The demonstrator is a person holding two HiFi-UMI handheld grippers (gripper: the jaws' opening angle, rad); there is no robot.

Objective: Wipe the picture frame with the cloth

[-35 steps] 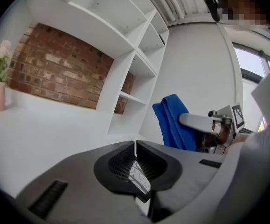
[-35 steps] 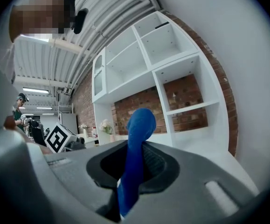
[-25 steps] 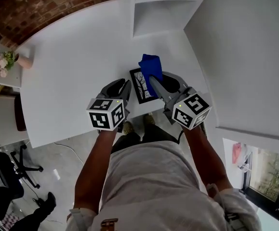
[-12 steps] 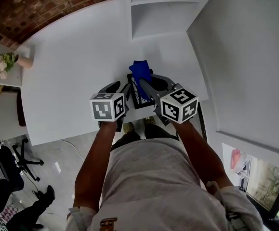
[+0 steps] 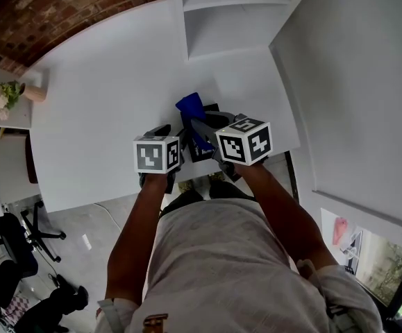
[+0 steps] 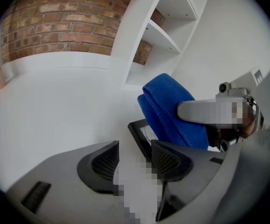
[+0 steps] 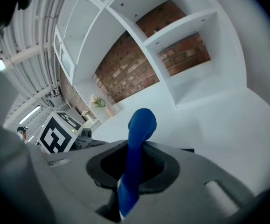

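A black picture frame [image 5: 212, 108] lies flat near the front edge of the white table [image 5: 103, 116], mostly hidden under my grippers. My right gripper [image 5: 201, 126] is shut on a folded blue cloth [image 5: 189, 107], and the cloth's free end hangs over the frame's top. In the right gripper view the cloth [image 7: 141, 125] stands up from between the shut jaws [image 7: 132, 167]. My left gripper [image 5: 171, 134] is opening just left of the frame. In its own view the frame's left edge [image 6: 141, 133] runs in between the wide jaws [image 6: 135, 160], and the pads do not press on it. The cloth [image 6: 169, 111] covers the frame behind.
A white shelf unit [image 5: 228, 19] stands at the table's back right, in front of a brick wall [image 5: 62, 5]. A pink pot of flowers [image 5: 6, 92] sits on a side surface at far left. The table's front edge runs just under both grippers.
Both grippers came down and closer together over the frame. The right one carried the cloth to the left across the frame. The left jaws spread wider.
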